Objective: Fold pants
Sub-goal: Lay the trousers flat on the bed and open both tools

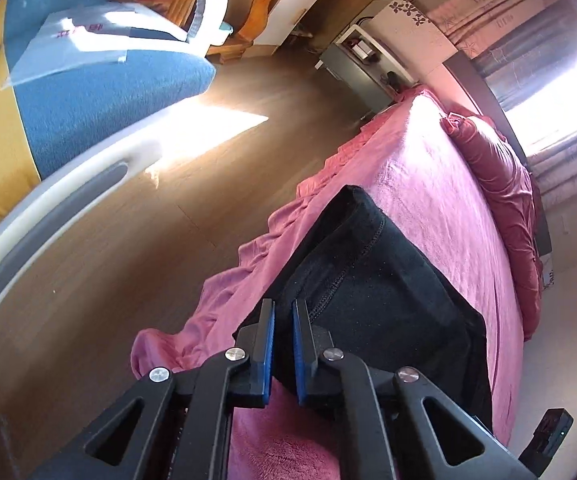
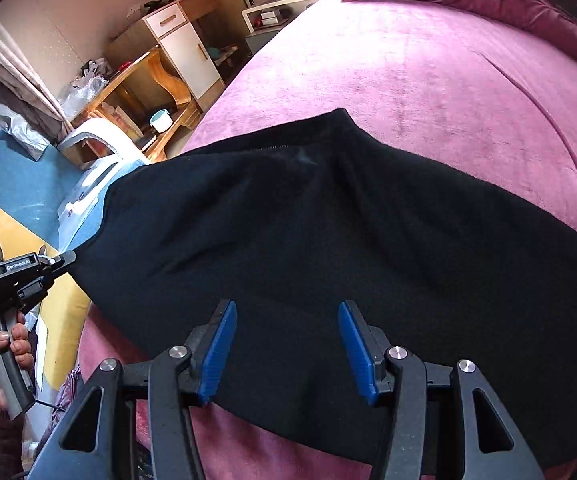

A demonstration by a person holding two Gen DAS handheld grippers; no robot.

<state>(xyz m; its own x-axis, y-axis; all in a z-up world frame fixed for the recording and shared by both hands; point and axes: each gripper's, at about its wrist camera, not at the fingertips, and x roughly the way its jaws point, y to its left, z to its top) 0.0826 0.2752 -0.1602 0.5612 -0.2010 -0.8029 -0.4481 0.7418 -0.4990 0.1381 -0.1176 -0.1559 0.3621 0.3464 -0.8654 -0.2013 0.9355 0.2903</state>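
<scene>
Black pants (image 2: 328, 240) lie folded on the pink bed (image 2: 428, 72). In the left wrist view they (image 1: 380, 280) stretch away from the gripper along the bed's edge. My left gripper (image 1: 283, 312) is nearly closed with a narrow gap, and its jaws pinch the near edge of the pants. It also shows in the right wrist view (image 2: 64, 258), held at the pants' left corner. My right gripper (image 2: 286, 312) is open and hovers over the near edge of the pants, with nothing between its blue pads (image 2: 218, 350).
A dark pink pillow (image 1: 500, 168) lies at the head of the bed. A nightstand (image 1: 364, 68) stands by the headboard. A wooden desk with a white cabinet (image 2: 176, 60) is across the wood floor (image 1: 208, 168). A blue and yellow mat (image 1: 88, 92) lies on the left.
</scene>
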